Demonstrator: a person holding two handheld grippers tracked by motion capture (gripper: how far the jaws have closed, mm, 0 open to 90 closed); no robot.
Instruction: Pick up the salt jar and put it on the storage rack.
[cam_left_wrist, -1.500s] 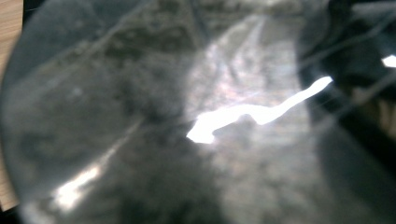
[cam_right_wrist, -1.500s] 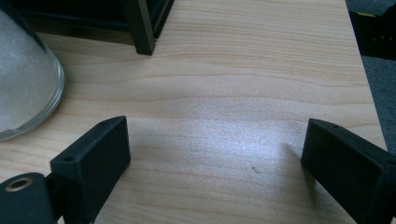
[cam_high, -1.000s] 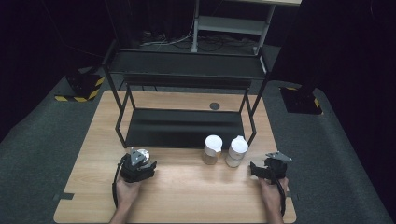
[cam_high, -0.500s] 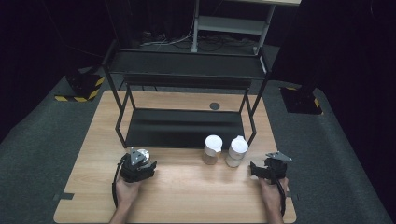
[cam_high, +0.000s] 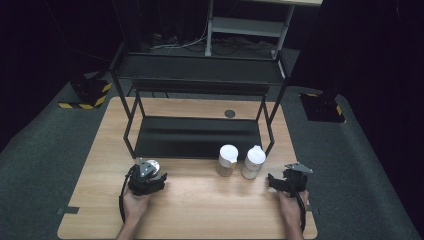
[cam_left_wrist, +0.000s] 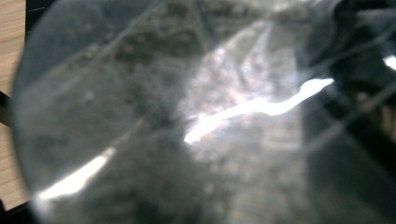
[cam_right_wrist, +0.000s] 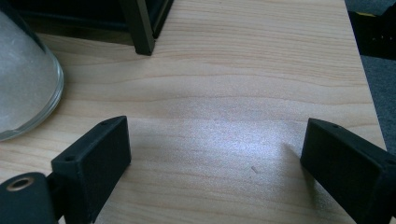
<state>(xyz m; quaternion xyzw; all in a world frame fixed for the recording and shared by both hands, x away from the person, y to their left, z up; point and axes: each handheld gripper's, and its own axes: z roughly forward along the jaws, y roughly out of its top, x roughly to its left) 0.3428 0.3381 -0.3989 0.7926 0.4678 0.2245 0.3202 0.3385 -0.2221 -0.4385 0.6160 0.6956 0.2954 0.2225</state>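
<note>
1. High view: the left gripper (cam_high: 148, 176) sits at about 7 o'clock on the wooden table (cam_high: 200, 210), clamped on a clear jar (cam_high: 151, 166) with a pale lid that stands just in front of the black shelf rack (cam_high: 197, 135). The right gripper (cam_high: 280, 181) rests at about 5 o'clock; two more white-lidded jars, one (cam_high: 227, 160) beside the other (cam_high: 253, 161), stand upright at its 10 o'clock, so this hand is the nearer to them. Their long axes run vertical.

2. Left gripper view: the held jar's glass wall (cam_left_wrist: 187, 116) presses right up to the lens, blurred, with bright glints; a strip of table (cam_left_wrist: 9, 46) shows at 9 o'clock.

3. Right gripper view: the two black jaws stand wide apart with bare wood between them, gripping nothing. The nearest jar's glass base (cam_right_wrist: 23, 79) lies at 10 o'clock, clear of the jaws, and a rack leg (cam_right_wrist: 140, 28) stands at 11 o'clock, a detail too small to judge from above.
</note>
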